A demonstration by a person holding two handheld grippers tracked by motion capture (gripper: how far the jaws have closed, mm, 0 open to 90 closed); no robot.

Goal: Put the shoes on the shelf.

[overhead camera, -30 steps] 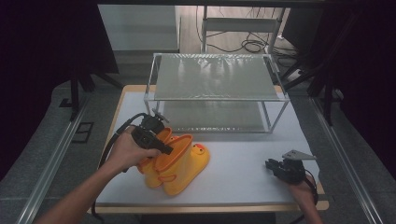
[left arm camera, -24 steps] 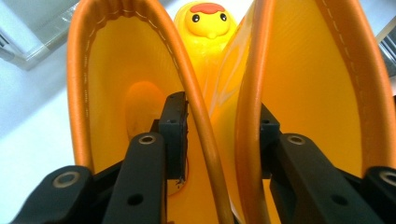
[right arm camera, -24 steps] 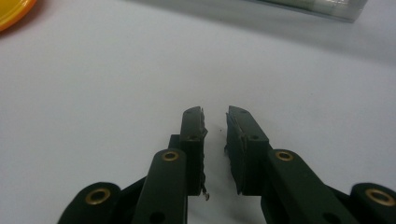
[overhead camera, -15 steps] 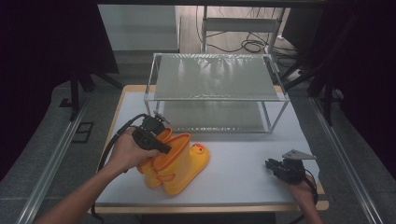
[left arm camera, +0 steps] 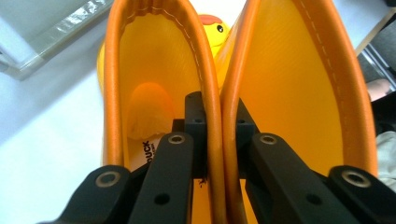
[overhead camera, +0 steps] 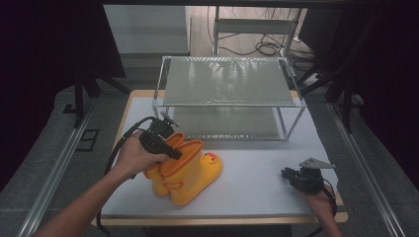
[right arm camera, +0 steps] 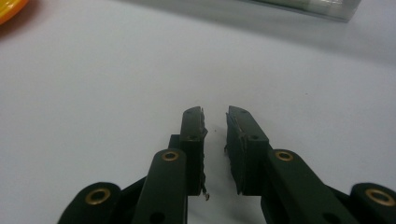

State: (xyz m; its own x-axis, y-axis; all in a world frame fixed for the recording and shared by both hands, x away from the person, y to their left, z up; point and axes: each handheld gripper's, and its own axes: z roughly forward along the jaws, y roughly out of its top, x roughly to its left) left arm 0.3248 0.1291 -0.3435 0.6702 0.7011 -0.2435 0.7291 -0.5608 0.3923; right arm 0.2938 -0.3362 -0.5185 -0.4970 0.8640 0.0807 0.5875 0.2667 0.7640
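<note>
Two yellow rubber boots [overhead camera: 192, 173] with orange rims and a duck face stand side by side on the white table [overhead camera: 257, 168]. My left gripper [overhead camera: 173, 153] reaches down into their tops. In the left gripper view its jaws have just been closing and now pinch the two adjoining rims together, one jaw inside the left boot [left arm camera: 140, 60], the other inside the right boot [left arm camera: 289, 84]; the left gripper [left arm camera: 219, 116] is shut on them. My right gripper [overhead camera: 289, 175] rests low at the table's front right. The right gripper [right arm camera: 215, 116] has its jaws slightly apart, with nothing between them.
A metal-framed two-level rack [overhead camera: 227, 81] with a shiny top shelf stands at the back of the table. A black cable [overhead camera: 121, 143] loops from the left gripper past the table's left edge. The rack's clear lower edge [right arm camera: 303, 7] lies ahead of the right gripper.
</note>
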